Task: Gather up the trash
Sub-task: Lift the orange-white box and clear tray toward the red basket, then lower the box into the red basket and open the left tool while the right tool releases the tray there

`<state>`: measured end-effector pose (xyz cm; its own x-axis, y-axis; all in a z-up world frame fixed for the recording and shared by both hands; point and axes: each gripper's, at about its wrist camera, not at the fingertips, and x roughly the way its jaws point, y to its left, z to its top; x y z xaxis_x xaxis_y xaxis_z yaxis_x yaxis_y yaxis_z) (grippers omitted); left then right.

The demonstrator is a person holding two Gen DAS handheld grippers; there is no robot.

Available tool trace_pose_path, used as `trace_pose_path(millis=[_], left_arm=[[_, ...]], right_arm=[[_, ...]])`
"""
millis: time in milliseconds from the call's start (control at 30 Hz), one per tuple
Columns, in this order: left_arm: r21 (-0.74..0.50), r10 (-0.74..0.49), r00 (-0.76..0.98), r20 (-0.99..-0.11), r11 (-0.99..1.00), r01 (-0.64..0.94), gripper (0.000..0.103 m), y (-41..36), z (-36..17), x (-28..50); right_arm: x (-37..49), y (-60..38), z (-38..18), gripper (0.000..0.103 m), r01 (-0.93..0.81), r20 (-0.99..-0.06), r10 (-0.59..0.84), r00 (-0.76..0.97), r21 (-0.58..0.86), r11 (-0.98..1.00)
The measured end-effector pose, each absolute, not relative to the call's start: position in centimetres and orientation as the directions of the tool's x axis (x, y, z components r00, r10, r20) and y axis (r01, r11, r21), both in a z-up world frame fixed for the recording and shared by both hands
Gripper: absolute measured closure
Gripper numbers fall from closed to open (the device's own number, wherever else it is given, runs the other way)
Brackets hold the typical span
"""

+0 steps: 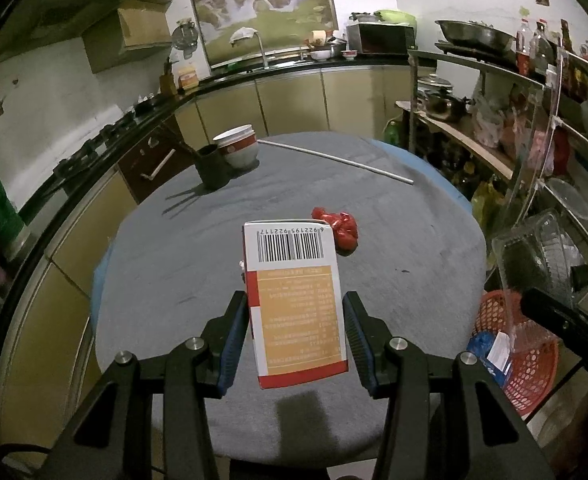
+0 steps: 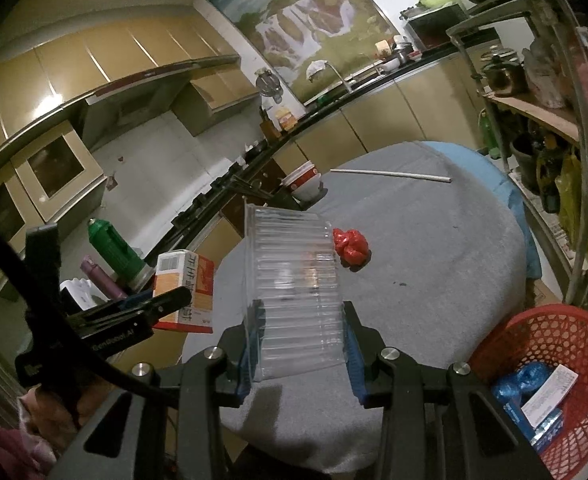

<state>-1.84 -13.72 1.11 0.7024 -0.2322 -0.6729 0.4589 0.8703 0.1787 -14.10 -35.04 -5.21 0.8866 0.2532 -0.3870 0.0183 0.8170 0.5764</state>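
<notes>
My left gripper (image 1: 296,312) is shut on a red, white and orange carton (image 1: 294,300) with a barcode, held above the grey round table (image 1: 414,248). The same carton (image 2: 183,288) and the left gripper (image 2: 161,304) show at the left of the right wrist view. A clear ribbed plastic container (image 2: 294,292) is gripped between the pads of my right gripper (image 2: 302,316); it also appears at the right edge of the left wrist view (image 1: 542,264). A crumpled red bag (image 1: 340,230) (image 2: 350,246) lies on the table beyond both grippers.
A red mesh basket (image 2: 550,332) (image 1: 534,364) with blue and white trash stands off the table's right side. Stacked bowls (image 1: 237,146), a dark cup (image 1: 212,168) and a white rod (image 1: 334,158) sit at the far end. Shelves crowd the right, counters the left.
</notes>
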Motion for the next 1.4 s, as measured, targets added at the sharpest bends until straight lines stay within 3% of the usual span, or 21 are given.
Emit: trace_pose_path(millis=[1400], left_arm=[[0.254, -0.252, 0.642, -0.724, 0.769, 0.587, 0.053, -20.7, -1.9, -4.0]], right_arm=[[-18.8, -38.3, -7.9, 0.063, 0.166, -0.418, 0.164, 0.894, 0.647, 0.745]])
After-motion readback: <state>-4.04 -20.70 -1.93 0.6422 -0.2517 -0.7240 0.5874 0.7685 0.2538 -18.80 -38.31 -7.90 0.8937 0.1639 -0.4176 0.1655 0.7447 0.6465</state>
